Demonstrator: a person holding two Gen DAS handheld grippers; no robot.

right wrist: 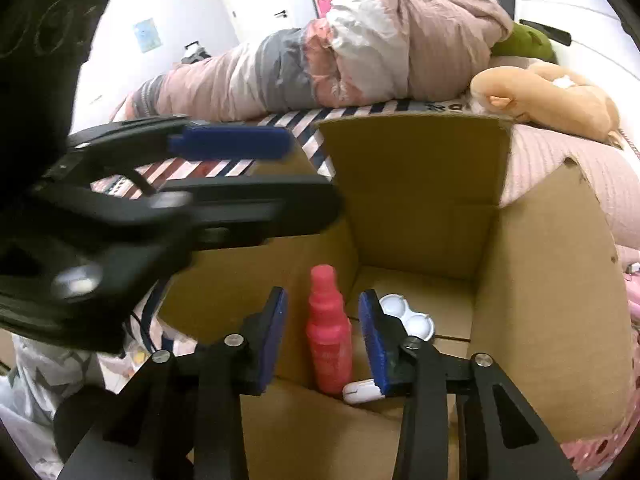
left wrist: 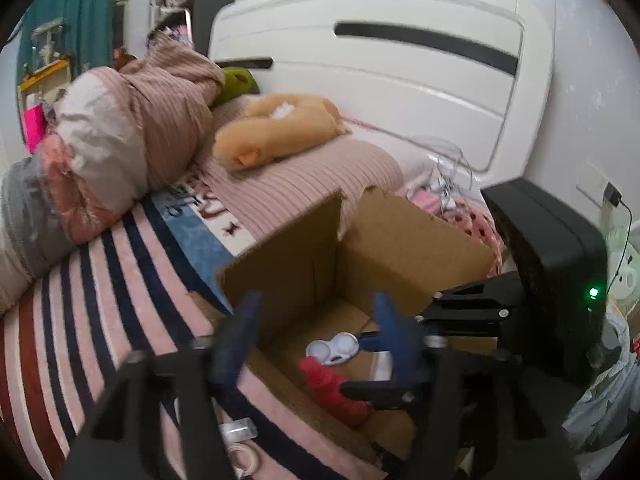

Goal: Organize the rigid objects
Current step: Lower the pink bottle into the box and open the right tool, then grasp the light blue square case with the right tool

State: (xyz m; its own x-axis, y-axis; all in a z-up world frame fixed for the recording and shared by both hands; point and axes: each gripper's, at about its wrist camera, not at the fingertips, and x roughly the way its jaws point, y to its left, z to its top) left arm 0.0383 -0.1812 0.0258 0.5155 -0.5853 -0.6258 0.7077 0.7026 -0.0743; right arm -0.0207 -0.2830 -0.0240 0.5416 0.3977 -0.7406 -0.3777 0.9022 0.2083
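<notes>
Pink bottle (right wrist: 329, 330), brown box (right wrist: 412, 196), seemingly pink-navy striped blanket (left wrist: 100, 300).

A home bedroom: bed (left wrist: 120, 280) with striped sheet, rumpled duvet (left wrist: 132, 128), plush toy (left wrist: 276, 128), white headboard (left wrist: 380, 64)

Even, fairly bright indoor light fills both fisheye views without hard shadows or glare, though straight lines bow toward the dark rounded corners, motion blur smears the near black gripper parts, and the background stays soft.
</notes>
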